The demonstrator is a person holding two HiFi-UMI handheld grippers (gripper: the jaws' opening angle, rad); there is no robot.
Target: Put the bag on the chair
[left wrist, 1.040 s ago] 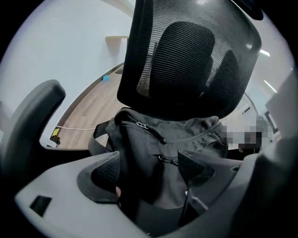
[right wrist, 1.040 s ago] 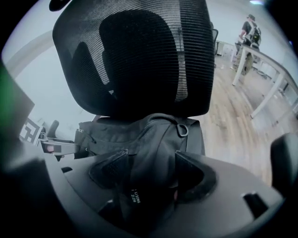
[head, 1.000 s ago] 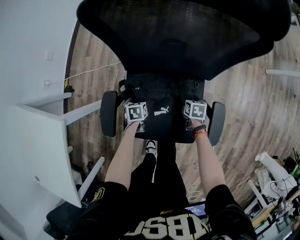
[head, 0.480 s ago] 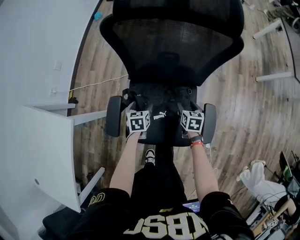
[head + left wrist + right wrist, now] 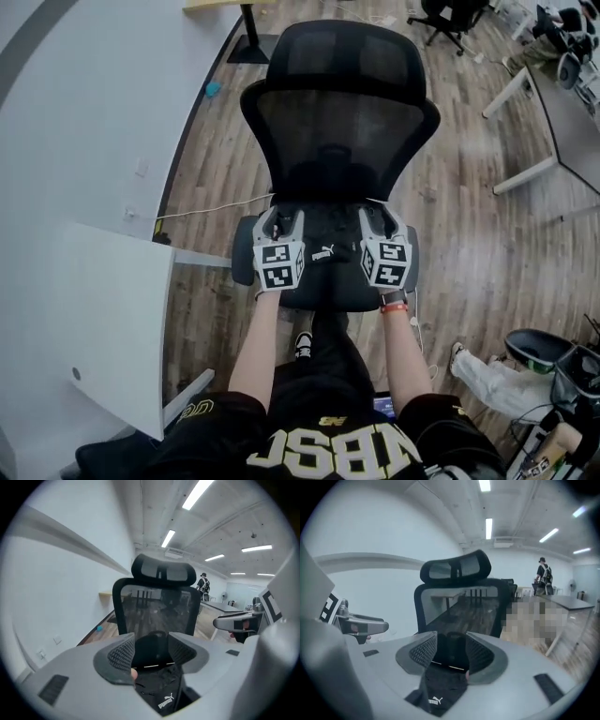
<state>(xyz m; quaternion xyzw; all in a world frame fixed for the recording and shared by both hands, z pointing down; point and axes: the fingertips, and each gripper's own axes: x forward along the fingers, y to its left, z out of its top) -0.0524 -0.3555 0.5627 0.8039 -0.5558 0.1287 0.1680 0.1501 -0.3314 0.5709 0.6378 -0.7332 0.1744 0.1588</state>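
A black bag [image 5: 324, 254] with a white logo lies flat on the seat of a black mesh-backed office chair [image 5: 342, 122]. My left gripper [image 5: 281, 218] hovers over the bag's left part. My right gripper [image 5: 380, 217] hovers over its right part. In the left gripper view the jaws of the left gripper [image 5: 152, 651] are closing with nothing pinched. The bag [image 5: 161, 691] shows below and beyond them. In the right gripper view the right gripper [image 5: 451, 651] is closing too, its pads apart and off the bag [image 5: 438, 686].
A white desk [image 5: 84, 319] stands at the left beside a white wall. A cable [image 5: 216, 207] runs over the wooden floor. Another desk [image 5: 553, 103] stands at the right. A person's leg [image 5: 487, 375] and a bin [image 5: 534, 347] are at the lower right.
The head view has pulled back, so the whole chair shows. Both grippers stay over the bag on the seat. The bag has not moved.
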